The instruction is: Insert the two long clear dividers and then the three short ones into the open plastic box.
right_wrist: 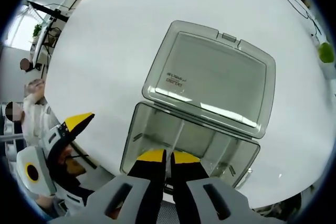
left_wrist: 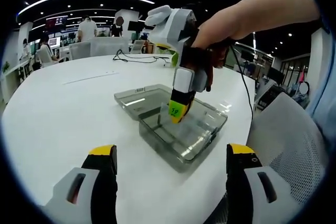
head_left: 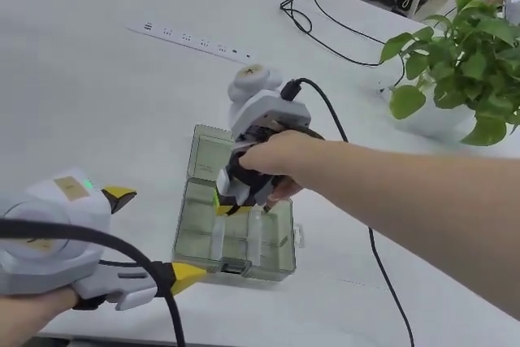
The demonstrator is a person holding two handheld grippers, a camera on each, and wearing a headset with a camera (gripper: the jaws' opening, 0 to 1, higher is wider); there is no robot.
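Note:
The open clear plastic box [head_left: 280, 259] lies on the white table with its lid [head_left: 207, 152] folded back. Two pale clear dividers [head_left: 218, 237] stand across its tray. My right gripper [head_left: 236, 207] reaches down into the tray. In the right gripper view its yellow-tipped jaws [right_wrist: 169, 156] are pressed nearly together on the thin edge of a clear divider [right_wrist: 176, 132] inside the box [right_wrist: 137, 129]. My left gripper [head_left: 154, 233] hovers open at the near left of the box. The left gripper view has its jaws [left_wrist: 171, 153] spread wide, facing the box [left_wrist: 210, 129] and the right gripper [left_wrist: 178, 109].
A white power strip [head_left: 199, 42] and a black cable [head_left: 341, 38] lie further back on the table. A potted plant [head_left: 455, 54] stands at the far right. The table's near edge [head_left: 244, 340] runs just under the box. A mesh chair [left_wrist: 294, 145] stands beside the table.

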